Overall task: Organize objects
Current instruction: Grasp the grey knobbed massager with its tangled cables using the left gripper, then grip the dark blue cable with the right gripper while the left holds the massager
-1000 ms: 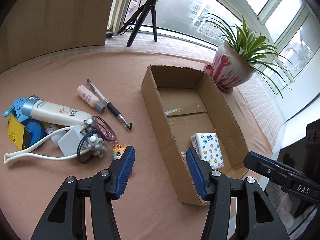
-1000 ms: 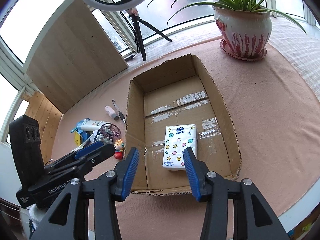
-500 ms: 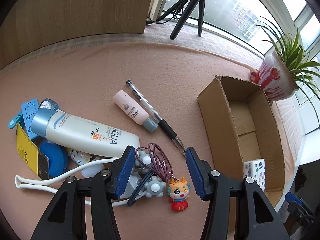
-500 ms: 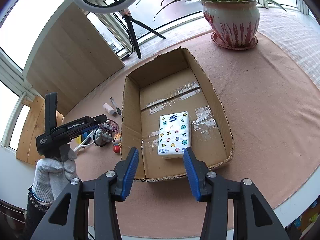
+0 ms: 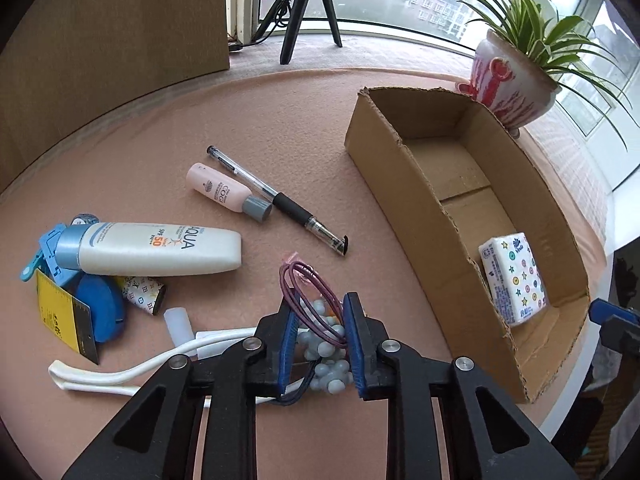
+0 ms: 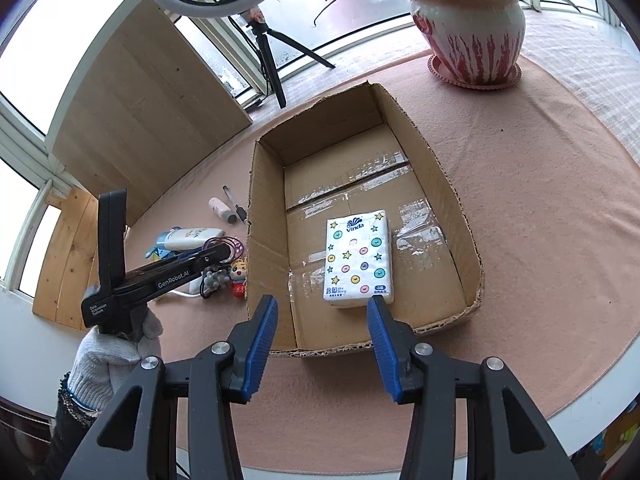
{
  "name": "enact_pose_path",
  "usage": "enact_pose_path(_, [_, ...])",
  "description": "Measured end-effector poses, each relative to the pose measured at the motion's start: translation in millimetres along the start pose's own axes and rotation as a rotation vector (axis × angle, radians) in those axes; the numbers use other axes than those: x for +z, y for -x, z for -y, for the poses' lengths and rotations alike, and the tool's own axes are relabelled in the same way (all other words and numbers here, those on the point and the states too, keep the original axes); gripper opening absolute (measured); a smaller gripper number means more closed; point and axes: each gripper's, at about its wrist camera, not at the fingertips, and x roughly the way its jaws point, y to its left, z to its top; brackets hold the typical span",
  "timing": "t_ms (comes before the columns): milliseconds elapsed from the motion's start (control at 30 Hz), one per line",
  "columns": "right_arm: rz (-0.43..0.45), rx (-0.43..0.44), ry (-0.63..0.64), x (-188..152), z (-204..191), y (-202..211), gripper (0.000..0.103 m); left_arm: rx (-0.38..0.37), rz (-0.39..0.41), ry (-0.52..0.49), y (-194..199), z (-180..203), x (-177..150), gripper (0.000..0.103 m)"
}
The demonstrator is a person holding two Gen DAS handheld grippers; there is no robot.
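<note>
My left gripper (image 5: pixel 320 344) is down on the pile at the left of the table, its blue pads closed around a bunch of grey beaded charms and purple hair ties (image 5: pixel 316 296). The bunch still lies on the cloth, and it also shows in the right wrist view (image 6: pixel 224 258). An open cardboard box (image 5: pixel 404 168) stands to the right with a white tissue pack (image 5: pixel 514 280) inside. My right gripper (image 6: pixel 322 344) is open and empty above the box's near edge (image 6: pixel 360 346), just short of the tissue pack (image 6: pixel 358 258).
Around the left gripper lie a sunscreen tube (image 5: pixel 156 248), a pink bottle (image 5: pixel 224 194), a black pen (image 5: pixel 280 202), a white cable (image 5: pixel 120 372), a blue and yellow tape measure (image 5: pixel 80 312) and a small dragon toy (image 6: pixel 239 276). A potted plant (image 6: pixel 468 28) stands beyond the box.
My left gripper swung from the box over to the pile, came down and closed on the charms and hair ties. My right gripper stayed open over the box's near edge.
</note>
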Motion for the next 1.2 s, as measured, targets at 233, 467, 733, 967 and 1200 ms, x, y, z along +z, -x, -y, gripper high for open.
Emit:
enact_pose_path(233, [-0.012, 0.031, 0.057, -0.8, -26.2, -7.4, 0.043, -0.035, -0.012, -0.02, 26.3, -6.9, -36.5, 0.023])
enact_pose_path(467, [-0.036, 0.06, 0.134, -5.8, -62.4, -20.7, 0.043, -0.005, -0.002, 0.012, 51.5, -31.8, -75.7, 0.023])
enact_pose_path(733, [-0.075, 0.089, 0.194, -13.2, -96.9, -35.6, 0.043, 0.09, 0.01, 0.071, 74.7, -83.0, -101.6, 0.023])
enact_pose_path(967, [-0.116, 0.09, 0.226, -16.2, -116.9, -55.8, 0.043, -0.043, 0.031, 0.099, 92.1, -96.8, -110.8, 0.021])
enact_pose_path(1200, [-0.132, 0.08, 0.246, -14.3, -127.4, -71.7, 0.043, -0.089, 0.019, 0.064, 96.3, -61.3, -128.0, 0.026])
